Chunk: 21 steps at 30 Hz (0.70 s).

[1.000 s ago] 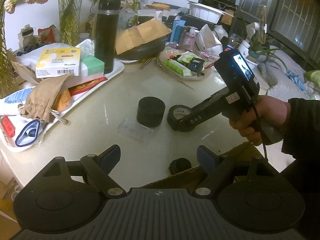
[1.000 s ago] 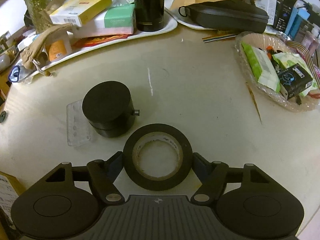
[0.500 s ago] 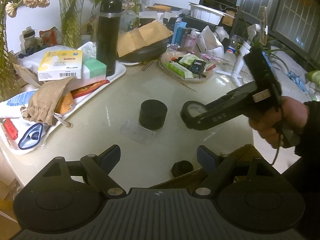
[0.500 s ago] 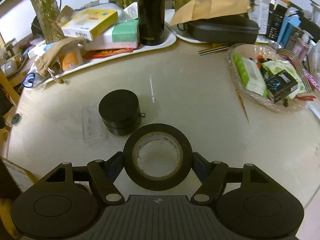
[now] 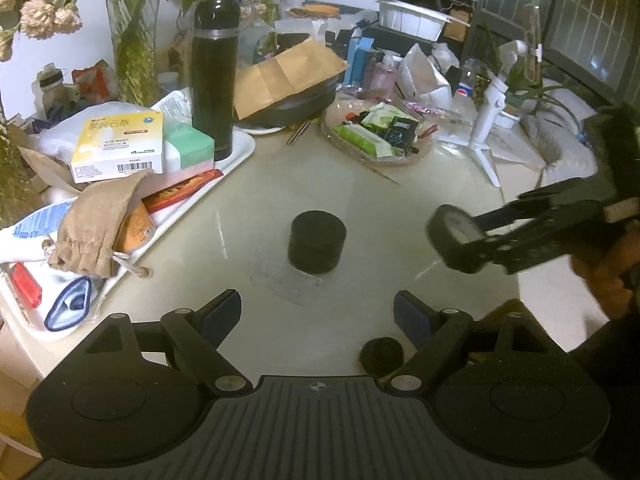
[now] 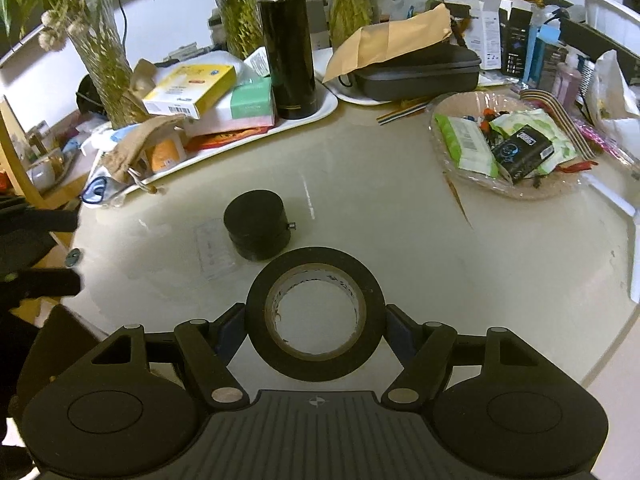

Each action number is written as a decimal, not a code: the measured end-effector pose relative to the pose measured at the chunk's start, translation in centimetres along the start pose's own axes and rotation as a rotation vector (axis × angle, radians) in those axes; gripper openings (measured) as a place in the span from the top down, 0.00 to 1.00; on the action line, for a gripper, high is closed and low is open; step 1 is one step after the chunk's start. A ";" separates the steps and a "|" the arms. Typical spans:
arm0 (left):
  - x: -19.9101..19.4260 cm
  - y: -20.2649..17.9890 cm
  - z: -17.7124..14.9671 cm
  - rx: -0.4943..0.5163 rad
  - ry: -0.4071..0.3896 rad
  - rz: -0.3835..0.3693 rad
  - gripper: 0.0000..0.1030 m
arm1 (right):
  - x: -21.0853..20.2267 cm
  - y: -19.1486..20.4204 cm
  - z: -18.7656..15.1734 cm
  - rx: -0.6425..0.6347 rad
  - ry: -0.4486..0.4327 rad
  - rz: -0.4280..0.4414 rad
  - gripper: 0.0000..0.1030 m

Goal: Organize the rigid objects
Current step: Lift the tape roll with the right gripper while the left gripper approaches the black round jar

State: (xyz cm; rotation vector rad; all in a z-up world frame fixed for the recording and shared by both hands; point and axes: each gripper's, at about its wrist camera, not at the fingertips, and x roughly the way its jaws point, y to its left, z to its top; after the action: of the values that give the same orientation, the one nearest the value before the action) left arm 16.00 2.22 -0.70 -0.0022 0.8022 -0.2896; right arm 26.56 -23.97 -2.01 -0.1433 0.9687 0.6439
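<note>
My right gripper (image 6: 316, 322) is shut on a black roll of tape (image 6: 316, 314) with a pale core, held flat above the table. The left wrist view shows the same tape roll (image 5: 458, 240) lifted in the air at the right, gripped by the right gripper (image 5: 460, 242). A black round container (image 5: 317, 246) stands mid-table, also seen as the round container (image 6: 258, 230) just beyond the tape. A clear plastic piece (image 5: 284, 278) lies beside it. My left gripper (image 5: 318, 312) hangs open near the table's front edge with nothing between its fingers.
A white tray (image 5: 240, 156) at the left holds boxes, a tan pouch (image 5: 100, 220) and a black flask (image 5: 214, 76). A basket of packets (image 6: 508, 148) sits at the right. A small black cap (image 5: 382, 354) lies near the front edge by a cardboard box.
The right gripper has lifted the tape roll off the table and carried it up and to the right, away from the black container. The left gripper has stayed put.
</note>
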 end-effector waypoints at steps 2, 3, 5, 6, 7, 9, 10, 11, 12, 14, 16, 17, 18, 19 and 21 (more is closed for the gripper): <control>0.4 0.2 0.4 0.016 0.007 0.008 0.18 | -0.8 0.0 -0.1 0.004 -0.010 0.005 0.27; 0.7 0.4 0.6 0.027 0.012 0.014 0.18 | -1.1 0.0 -0.2 0.004 -0.016 0.006 0.27; 1.3 0.5 1.0 0.047 0.025 0.027 0.18 | -1.8 0.1 -0.3 0.006 -0.030 0.009 0.27; 1.6 0.6 1.2 0.061 0.034 0.029 0.18 | -2.1 0.1 -0.4 0.006 -0.036 0.009 0.27; 2.1 0.6 1.3 0.080 0.044 0.030 0.18 | -2.4 0.1 -0.4 0.008 -0.043 0.010 0.27; 3.0 0.5 1.5 0.127 0.068 0.047 0.18 | -2.9 0.0 -0.6 0.020 -0.054 0.012 0.27; 3.4 0.4 1.6 0.150 0.079 0.057 0.18 | -3.1 0.0 -0.7 0.026 -0.059 0.014 0.27; 3.9 0.4 1.7 0.168 0.090 0.065 0.18 | -3.4 -0.1 -0.8 0.032 -0.064 0.016 0.27; 4.5 0.5 1.7 0.181 0.104 0.073 0.18 | -3.6 -0.1 -0.9 0.039 -0.067 0.016 0.27; 5.4 0.8 1.7 0.197 0.125 0.073 0.18 | -4.1 -0.2 -1.2 0.046 -0.072 0.022 0.27; 6.5 1.1 1.8 0.210 0.151 0.058 0.18 | -4.4 -0.3 -1.5 0.050 -0.075 0.020 0.27; 7.0 1.2 1.8 0.216 0.165 0.052 0.18 | -4.6 -0.3 -1.7 0.053 -0.077 0.018 0.27; 7.5 1.4 1.9 0.218 0.177 0.047 0.18 | -4.8 -0.4 -1.8 0.056 -0.078 0.016 0.27; 8.1 1.5 1.9 0.222 0.190 0.040 0.18 | -4.9 -0.4 -2.0 0.062 -0.080 0.015 0.27; 9.2 1.7 2.0 0.224 0.219 0.019 0.18 | -5.3 -0.5 -2.4 0.070 -0.082 0.015 0.27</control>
State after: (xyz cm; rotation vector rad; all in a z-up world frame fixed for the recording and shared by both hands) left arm 23.88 1.33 -5.98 0.2510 0.9828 -0.3641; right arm 23.06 -27.68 0.78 -0.0472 0.9131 0.6238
